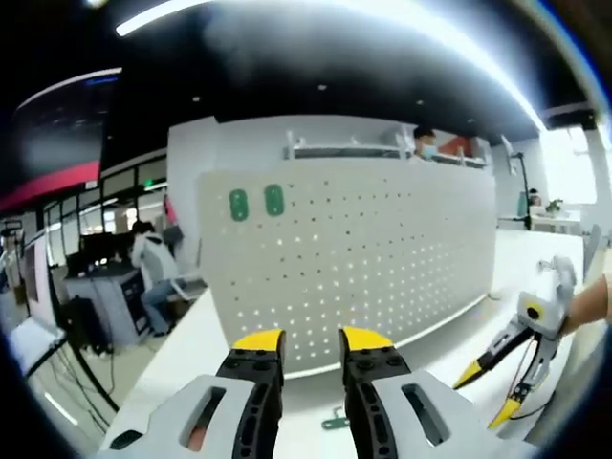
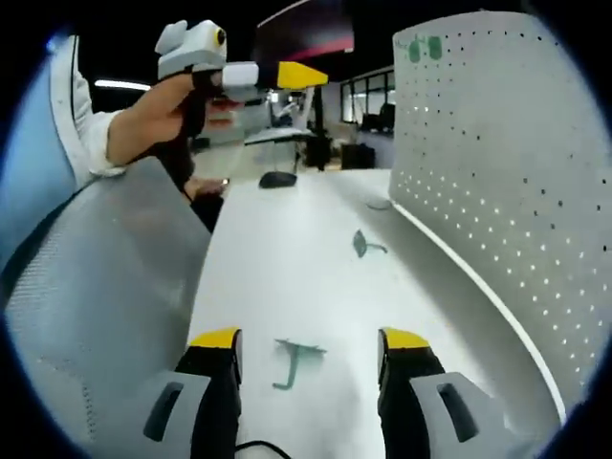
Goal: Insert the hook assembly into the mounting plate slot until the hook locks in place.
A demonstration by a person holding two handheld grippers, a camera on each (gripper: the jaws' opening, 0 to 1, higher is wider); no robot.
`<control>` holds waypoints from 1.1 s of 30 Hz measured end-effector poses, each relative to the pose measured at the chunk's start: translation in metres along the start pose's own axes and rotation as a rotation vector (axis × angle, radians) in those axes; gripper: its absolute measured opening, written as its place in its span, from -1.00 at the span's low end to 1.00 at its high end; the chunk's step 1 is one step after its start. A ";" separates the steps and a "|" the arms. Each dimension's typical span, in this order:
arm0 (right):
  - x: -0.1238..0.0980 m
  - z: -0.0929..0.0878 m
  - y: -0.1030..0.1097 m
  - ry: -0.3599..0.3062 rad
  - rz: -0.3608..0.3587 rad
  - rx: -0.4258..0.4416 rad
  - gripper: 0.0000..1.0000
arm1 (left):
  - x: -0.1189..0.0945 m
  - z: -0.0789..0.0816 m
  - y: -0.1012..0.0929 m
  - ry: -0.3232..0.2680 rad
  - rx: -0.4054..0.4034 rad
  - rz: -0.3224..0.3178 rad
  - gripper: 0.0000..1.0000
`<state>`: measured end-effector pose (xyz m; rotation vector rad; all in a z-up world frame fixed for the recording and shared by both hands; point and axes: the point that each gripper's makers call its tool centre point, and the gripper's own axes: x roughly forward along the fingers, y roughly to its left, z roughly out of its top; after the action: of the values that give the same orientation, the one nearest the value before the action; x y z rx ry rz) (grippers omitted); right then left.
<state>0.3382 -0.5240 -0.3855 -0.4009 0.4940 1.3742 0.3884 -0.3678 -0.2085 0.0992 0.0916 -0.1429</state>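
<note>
A white pegboard [image 1: 382,258] stands upright on the white table, with two green mounting pieces [image 1: 256,202] near its upper left corner. My left gripper [image 1: 313,339] is open and empty, facing the board from a short distance. A green hook [image 1: 335,419] lies on the table below its jaws. My right gripper [image 1: 486,394] is at the right, held by a hand. In the right gripper view, my right gripper [image 2: 310,339] is open over a green hook [image 2: 295,359] lying flat. A second green hook [image 2: 363,244] lies farther along, beside the pegboard [image 2: 497,172].
A grey mesh chair back [image 2: 96,287] is close on the left in the right gripper view. A black mouse [image 2: 277,179] sits at the table's far end. People sit at desks [image 1: 148,263] behind the table, and one stands beyond the pegboard [image 1: 424,142].
</note>
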 end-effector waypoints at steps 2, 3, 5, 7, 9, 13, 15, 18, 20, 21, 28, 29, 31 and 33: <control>0.004 -0.004 0.002 0.015 0.008 -0.007 0.09 | 0.000 -0.001 0.000 0.003 -0.003 -0.001 -0.56; 0.005 -0.005 0.002 0.021 0.011 -0.014 0.07 | -0.001 -0.001 0.000 0.004 -0.006 -0.001 -0.56; 0.009 -0.006 0.003 0.026 0.015 -0.029 0.02 | -0.001 -0.003 0.001 0.007 -0.010 0.000 -0.56; 0.012 -0.008 0.003 0.032 0.019 -0.041 -0.02 | -0.001 -0.004 0.001 0.009 -0.014 0.000 -0.57; 0.015 -0.009 0.004 0.039 0.024 -0.055 -0.05 | -0.001 -0.004 0.000 0.010 -0.012 -0.001 -0.58; 0.019 -0.012 0.007 0.055 0.037 -0.085 -0.13 | -0.002 -0.004 -0.001 0.009 -0.012 -0.007 -0.63; 0.021 -0.012 0.007 0.060 0.040 -0.100 -0.18 | -0.002 -0.004 -0.001 0.011 -0.012 -0.007 -0.63; 0.025 -0.014 0.006 0.075 0.037 -0.117 -0.32 | -0.002 -0.004 -0.001 0.010 -0.012 -0.009 -0.63; 0.026 -0.014 0.006 0.072 0.038 -0.119 -0.38 | -0.002 -0.005 -0.001 0.011 -0.012 -0.009 -0.63; 0.027 -0.014 0.006 0.071 0.038 -0.121 -0.40 | -0.002 -0.005 -0.001 0.012 -0.012 -0.009 -0.63; 0.031 -0.018 0.010 0.092 0.051 -0.157 -0.57 | -0.003 -0.005 -0.001 0.012 -0.012 -0.009 -0.62; 0.031 -0.018 0.010 0.094 0.051 -0.159 -0.59 | -0.003 -0.005 -0.001 0.012 -0.013 -0.009 -0.62; 0.031 -0.017 0.009 0.090 0.047 -0.160 -0.68 | -0.003 -0.005 -0.001 0.010 -0.013 -0.008 -0.62; 0.030 -0.016 0.007 0.088 0.040 -0.153 -0.76 | -0.002 -0.004 -0.001 0.009 -0.012 -0.008 -0.62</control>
<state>0.3331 -0.5071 -0.4154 -0.5810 0.4724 1.4427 0.3856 -0.3677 -0.2125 0.0880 0.1017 -0.1500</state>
